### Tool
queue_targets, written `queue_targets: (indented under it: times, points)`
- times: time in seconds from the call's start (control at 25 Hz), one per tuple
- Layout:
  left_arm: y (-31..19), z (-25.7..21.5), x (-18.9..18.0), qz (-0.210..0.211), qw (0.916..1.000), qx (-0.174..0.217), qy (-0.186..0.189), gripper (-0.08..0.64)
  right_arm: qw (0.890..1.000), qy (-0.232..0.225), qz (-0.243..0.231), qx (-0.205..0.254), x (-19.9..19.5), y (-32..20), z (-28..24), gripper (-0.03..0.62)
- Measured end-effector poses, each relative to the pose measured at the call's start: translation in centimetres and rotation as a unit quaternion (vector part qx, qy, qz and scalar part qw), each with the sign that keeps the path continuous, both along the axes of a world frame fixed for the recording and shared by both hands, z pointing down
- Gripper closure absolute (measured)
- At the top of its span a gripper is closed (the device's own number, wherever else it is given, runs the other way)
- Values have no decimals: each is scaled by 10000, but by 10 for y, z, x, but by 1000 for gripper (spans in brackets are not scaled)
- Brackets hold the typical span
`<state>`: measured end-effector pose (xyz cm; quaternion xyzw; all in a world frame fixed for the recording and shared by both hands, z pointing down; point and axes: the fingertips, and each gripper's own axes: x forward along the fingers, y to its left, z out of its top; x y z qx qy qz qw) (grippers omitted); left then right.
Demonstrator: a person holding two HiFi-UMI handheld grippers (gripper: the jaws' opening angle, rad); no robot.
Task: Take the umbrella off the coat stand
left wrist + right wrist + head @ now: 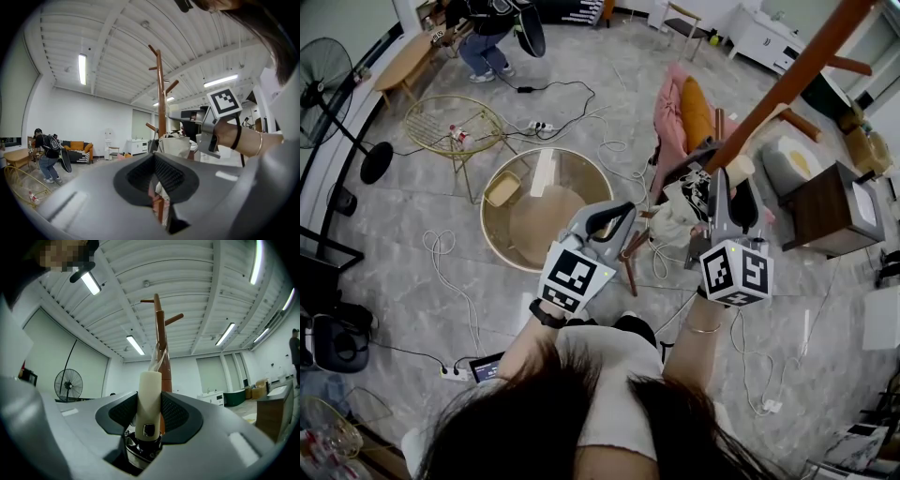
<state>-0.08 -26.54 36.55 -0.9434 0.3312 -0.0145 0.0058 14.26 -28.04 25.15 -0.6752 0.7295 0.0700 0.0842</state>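
Observation:
The brown wooden coat stand (787, 80) slants up at the right of the head view, and its pole and pegs (161, 333) rise straight ahead in the right gripper view. The umbrella's cream handle (149, 394) stands upright between the pads of my right gripper (149, 408), which is shut on it. In the head view that gripper (729, 183) is at the stand, by the folded pale canopy (689, 197). My left gripper (619, 214) hangs a little left of the stand, shut and holding nothing (154, 164). It faces the pole (161, 93).
A round glass table (546, 206) stands left of the stand, with a smaller wire table (452, 125) behind it. A pink chair with an orange cushion (680, 117), a dark wooden cabinet (830, 211), a floor fan (323, 70), floor cables and a bending person (487, 33) surround the spot.

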Motion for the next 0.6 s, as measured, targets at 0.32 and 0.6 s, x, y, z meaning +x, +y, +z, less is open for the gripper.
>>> queue_targets:
  times: [0.32, 0.6]
  points:
    - [7, -1, 4, 81, 9999, -13, -73, 502, 9996, -161, 9, 250, 9, 21, -17, 440]
    - [11, -5, 3, -18, 9999, 34, -118, 502, 9987, -277, -60, 431, 15, 31, -26, 442]
